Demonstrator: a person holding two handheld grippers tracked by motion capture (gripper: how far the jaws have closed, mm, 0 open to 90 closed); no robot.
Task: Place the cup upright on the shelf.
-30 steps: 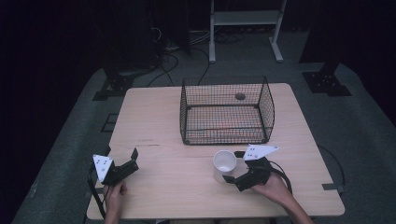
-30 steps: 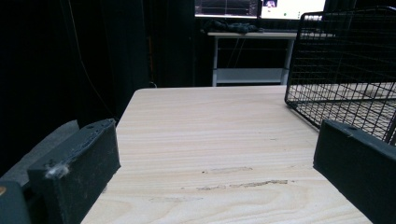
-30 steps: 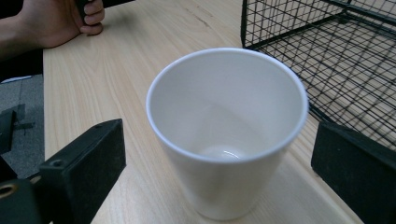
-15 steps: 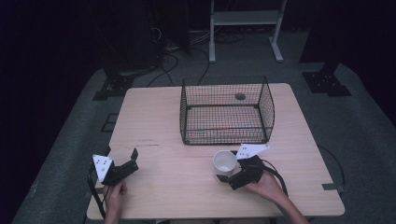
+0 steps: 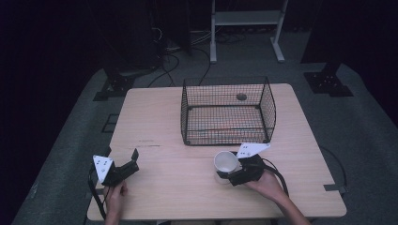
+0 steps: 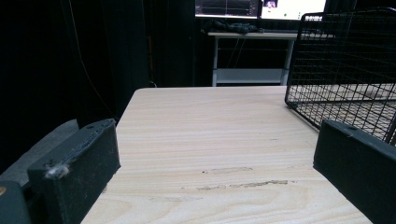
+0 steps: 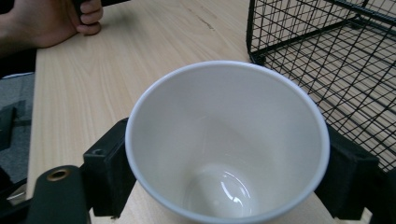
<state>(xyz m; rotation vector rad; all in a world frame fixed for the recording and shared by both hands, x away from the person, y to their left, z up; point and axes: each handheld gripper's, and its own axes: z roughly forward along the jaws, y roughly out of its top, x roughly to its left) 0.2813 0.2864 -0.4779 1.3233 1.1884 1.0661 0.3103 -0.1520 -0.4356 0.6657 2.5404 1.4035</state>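
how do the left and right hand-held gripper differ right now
The left hand-held gripper has its jaws spread with only bare table between them; the right hand-held gripper has its jaws on either side of a white cup. The left one sits near the table's front left edge, well away from the wire basket; the right one is just in front of it. Both are black and hand-held.

We see a glossy white cup (image 7: 227, 140) at centre frame, black jaws either side. Upper right, a black wire basket (image 5: 227, 112) with a grid pattern. Beneath it all, a pale wood-grain table (image 5: 155, 117), and grey floor (image 5: 70, 140) at the left.
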